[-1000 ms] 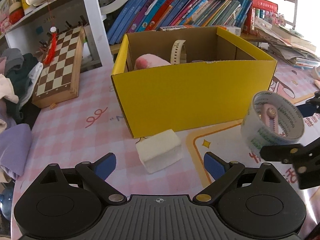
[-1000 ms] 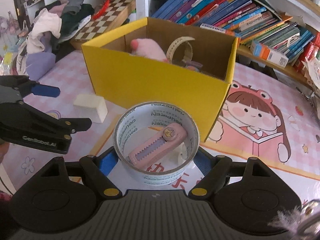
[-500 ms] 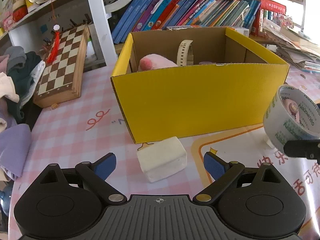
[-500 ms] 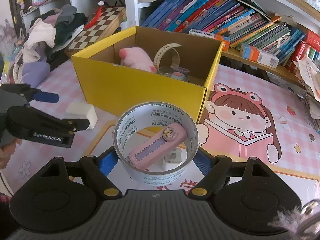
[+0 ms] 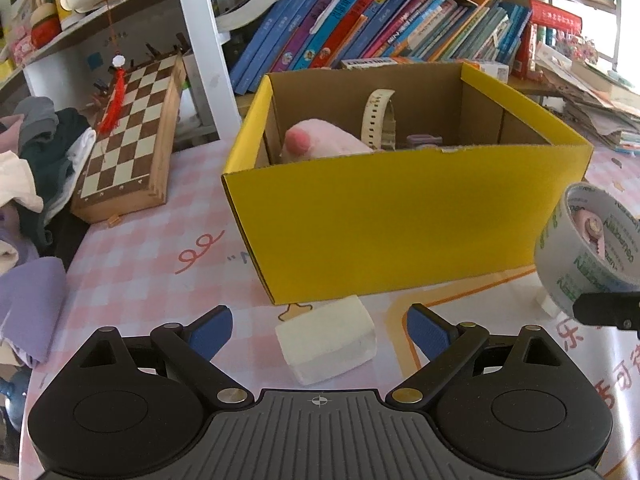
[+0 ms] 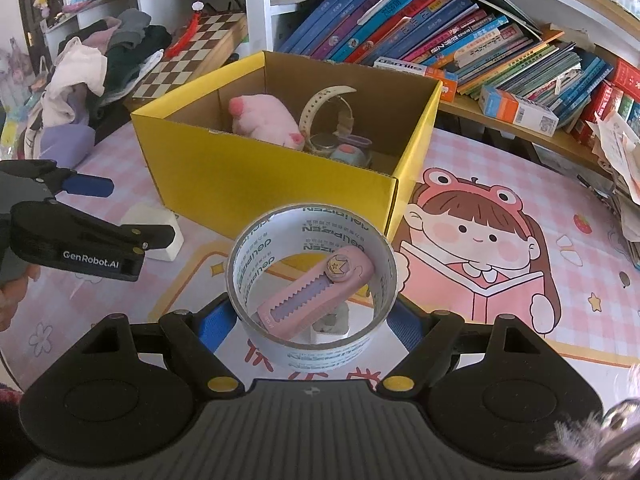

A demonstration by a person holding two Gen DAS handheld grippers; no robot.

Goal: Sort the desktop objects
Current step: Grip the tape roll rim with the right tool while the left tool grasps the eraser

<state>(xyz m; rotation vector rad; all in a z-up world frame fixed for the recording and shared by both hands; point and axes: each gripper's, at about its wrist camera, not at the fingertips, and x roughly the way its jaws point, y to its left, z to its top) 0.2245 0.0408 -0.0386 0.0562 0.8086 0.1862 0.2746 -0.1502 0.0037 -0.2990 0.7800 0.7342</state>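
My right gripper [image 6: 312,320] pinches the light, stiff, slick tape roll [image 6: 312,280] across its outer wall, lifted before the yellow box [image 6: 280,184], a pink utility knife [image 6: 316,292] loose inside.

yellow box [image 6: 280,184], pink plush [image 6: 266,118], brown-and-cream chequered chessboard [image 5: 128,132], pink gingham tablecloth [image 5: 152,252]

Chessboard [image 5: 128,136] leans at upper left of the left view, red tassel [image 5: 112,104] hanging over it. Clothes pile [image 5: 32,168] at left edge. Row of books [image 6: 420,36] on shelf across top. Cartoon girl print [image 6: 480,248] on the mat, right side.
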